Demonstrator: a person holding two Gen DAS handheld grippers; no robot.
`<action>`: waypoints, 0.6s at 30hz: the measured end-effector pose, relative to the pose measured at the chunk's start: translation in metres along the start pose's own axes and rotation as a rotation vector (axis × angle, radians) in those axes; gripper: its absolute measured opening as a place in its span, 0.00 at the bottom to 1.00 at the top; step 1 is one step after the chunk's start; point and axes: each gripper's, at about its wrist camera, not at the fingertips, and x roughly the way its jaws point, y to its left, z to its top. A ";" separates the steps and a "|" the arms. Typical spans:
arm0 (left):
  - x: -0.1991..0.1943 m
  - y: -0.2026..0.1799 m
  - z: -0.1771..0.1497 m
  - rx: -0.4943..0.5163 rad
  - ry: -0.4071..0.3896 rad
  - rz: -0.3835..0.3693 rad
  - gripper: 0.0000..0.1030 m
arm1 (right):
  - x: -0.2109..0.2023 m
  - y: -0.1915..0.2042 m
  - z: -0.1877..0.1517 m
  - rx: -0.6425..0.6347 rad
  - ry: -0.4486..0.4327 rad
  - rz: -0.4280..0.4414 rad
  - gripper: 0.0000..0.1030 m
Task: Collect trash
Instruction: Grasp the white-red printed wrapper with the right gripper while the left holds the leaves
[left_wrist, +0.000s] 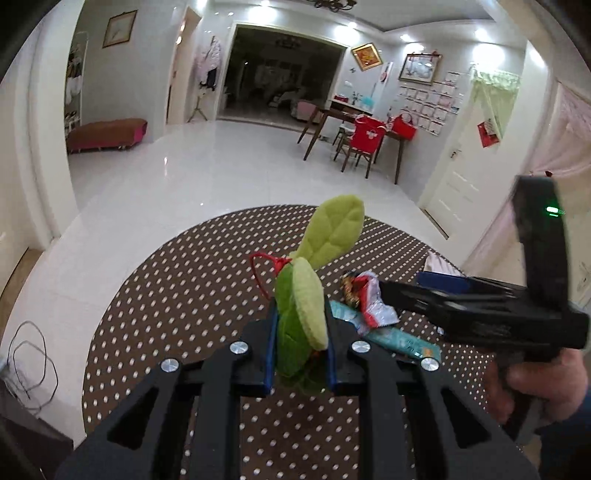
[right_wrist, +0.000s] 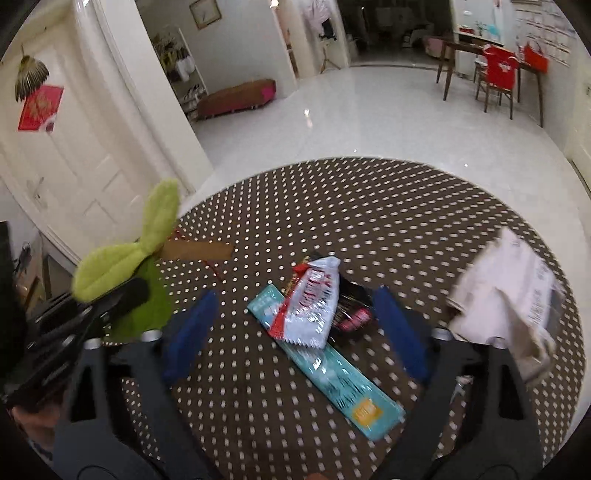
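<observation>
A round brown polka-dot tabletop stands on glossy white floor. The left tongs are clenched on a green leaf-shaped plush. The right tongs are spread wide around a crumpled white-red wrapper lying on a teal packet. Far right, a blurred white paper wad.

My right gripper hangs with jaws wide over the silver wrapper and teal packet mid-counter. Crumpled white paper crowds the right edge. The green plush blocks the left edge; the far counter looks free.
</observation>
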 end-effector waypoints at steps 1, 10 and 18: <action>-0.001 0.003 -0.001 -0.006 0.004 0.001 0.19 | 0.007 0.000 0.000 -0.001 0.012 -0.005 0.68; -0.004 0.009 -0.012 -0.038 0.023 0.006 0.19 | 0.025 -0.012 -0.009 0.040 0.025 -0.002 0.38; -0.012 -0.007 -0.007 -0.009 -0.001 -0.024 0.19 | -0.022 -0.032 -0.023 0.086 -0.050 0.082 0.38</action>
